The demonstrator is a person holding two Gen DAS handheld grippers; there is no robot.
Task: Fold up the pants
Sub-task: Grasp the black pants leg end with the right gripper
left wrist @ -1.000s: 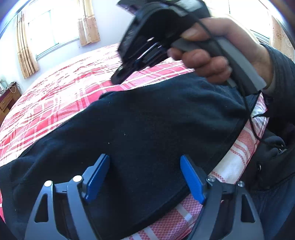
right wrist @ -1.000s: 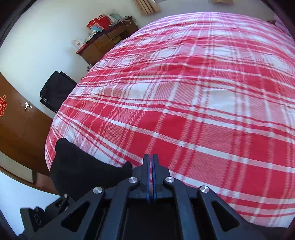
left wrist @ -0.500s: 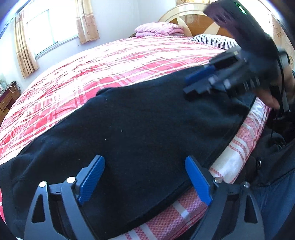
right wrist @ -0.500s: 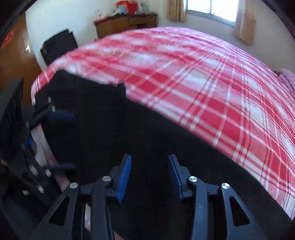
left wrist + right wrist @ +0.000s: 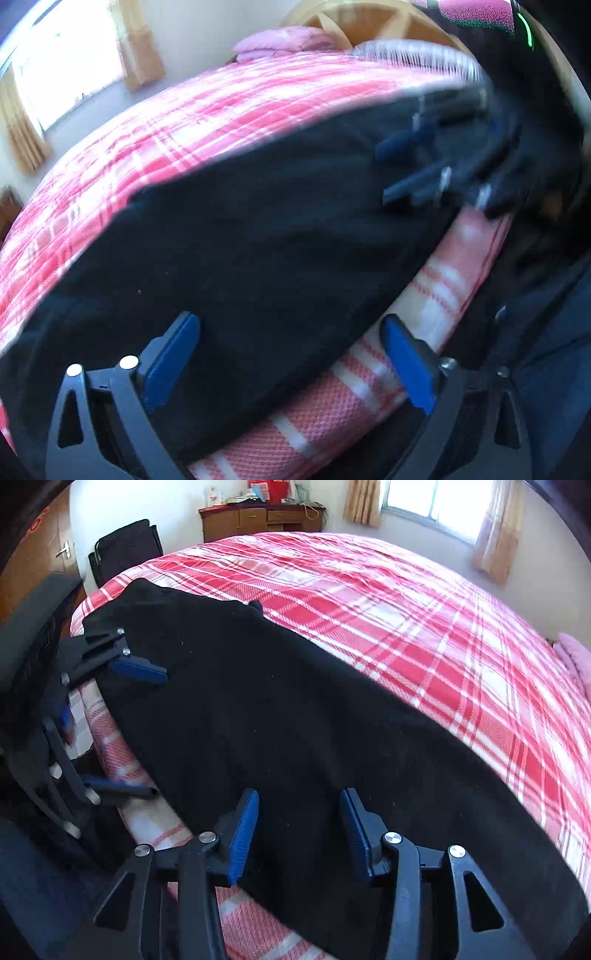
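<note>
Black pants (image 5: 258,240) lie flat along the near edge of the bed, stretching across both views (image 5: 295,701). My left gripper (image 5: 290,354) hovers over the pants' near hem, its jaws opening very wide, one blue pad above the cloth and the other above the bedspread. Nothing is pinched. My right gripper (image 5: 299,830) hangs over the other end of the pants, jaws opening, cloth below them but not gripped. The left gripper (image 5: 136,731) shows at the left of the right wrist view. In the left wrist view the right gripper (image 5: 413,166) is blurred at upper right.
The bed (image 5: 406,627) has a red and white plaid cover. Pink pillows (image 5: 284,40) and a wooden headboard (image 5: 369,18) stand at one end. A wooden dresser (image 5: 258,520), a black chair (image 5: 125,550) and a curtained window (image 5: 428,502) line the far wall.
The right gripper swung over from the bare bedspread to the pants and went from shut to open. The left gripper slid toward the pants' near edge and spread wider.
</note>
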